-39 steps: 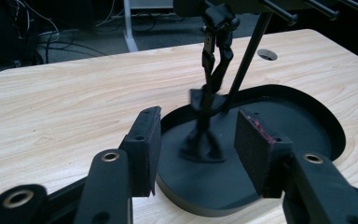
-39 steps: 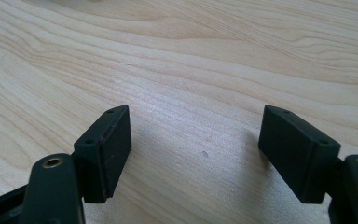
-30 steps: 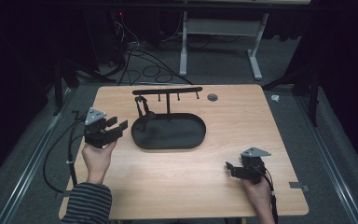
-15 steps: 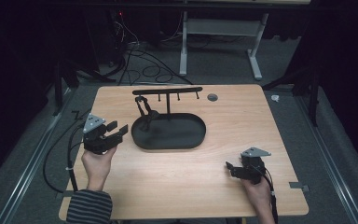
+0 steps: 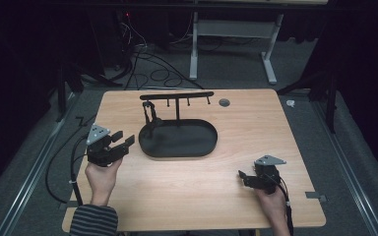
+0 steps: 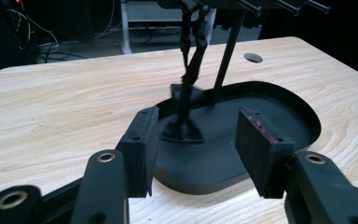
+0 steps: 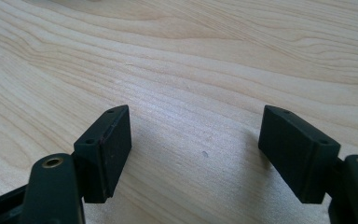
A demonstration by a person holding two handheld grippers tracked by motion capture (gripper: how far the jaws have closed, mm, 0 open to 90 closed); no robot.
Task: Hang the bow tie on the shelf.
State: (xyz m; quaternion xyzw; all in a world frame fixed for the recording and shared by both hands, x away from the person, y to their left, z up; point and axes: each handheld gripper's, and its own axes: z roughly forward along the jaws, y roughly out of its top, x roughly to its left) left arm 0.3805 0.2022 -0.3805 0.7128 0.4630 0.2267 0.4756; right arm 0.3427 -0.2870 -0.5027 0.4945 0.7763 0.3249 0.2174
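Left gripper view shows the small black hanging piece (image 6: 189, 88) dangling from the black T-shaped rack (image 6: 228, 51) over the black oval tray (image 6: 279, 116), beyond the wide-open, empty left gripper (image 6: 198, 140), whose careless advance might set it swinging or knock the rack.

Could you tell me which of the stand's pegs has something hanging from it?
The leftmost peg on the stand's bar: a dark item dangles there, while the others hang bare.

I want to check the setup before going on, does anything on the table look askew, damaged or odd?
One thing: a dark dangling piece hangs from the black T-shaped rack and slumps crooked into the black oval tray; the rack's other pegs are bare. What it is cannot be told. Nothing looks spilled or broken.
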